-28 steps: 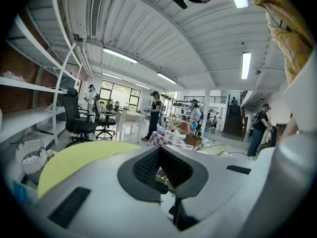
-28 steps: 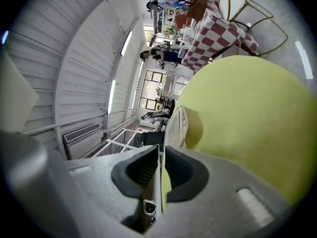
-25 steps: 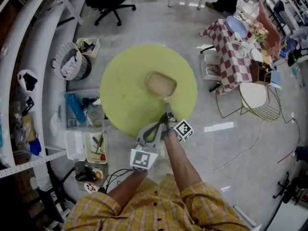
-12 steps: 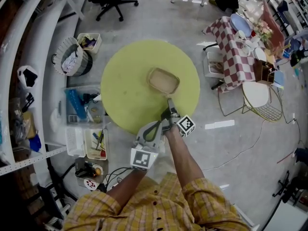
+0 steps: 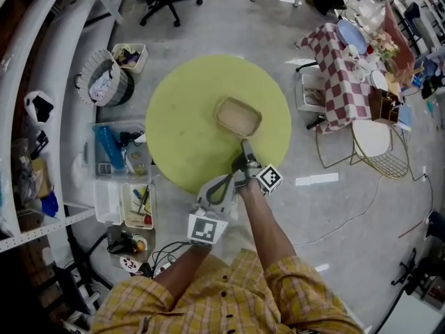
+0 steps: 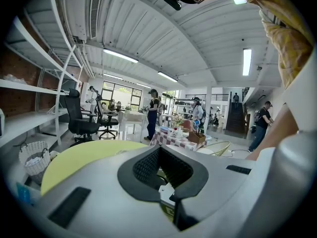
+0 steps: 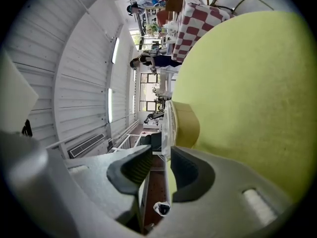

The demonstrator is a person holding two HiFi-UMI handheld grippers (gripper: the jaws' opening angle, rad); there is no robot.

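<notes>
The right gripper (image 5: 245, 147) meets the rim of a tan tray (image 5: 238, 115) on a round yellow-green table (image 5: 181, 131).
Head view: the tray sits near the table's middle, with the left gripper (image 5: 233, 177) just behind the right one. Left gripper view: the jaws are pressed together with nothing between them. Right gripper view: the jaws are slightly parted, and the tray's thin rim stands between them.

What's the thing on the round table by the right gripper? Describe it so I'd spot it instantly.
Start at the big round yellow-green table in the middle of the head view. Right of its centre, at the tip of the right gripper, lies a shallow tan tray with rounded corners. It alone lies on the tabletop; the storage bins stand on the floor.
</notes>
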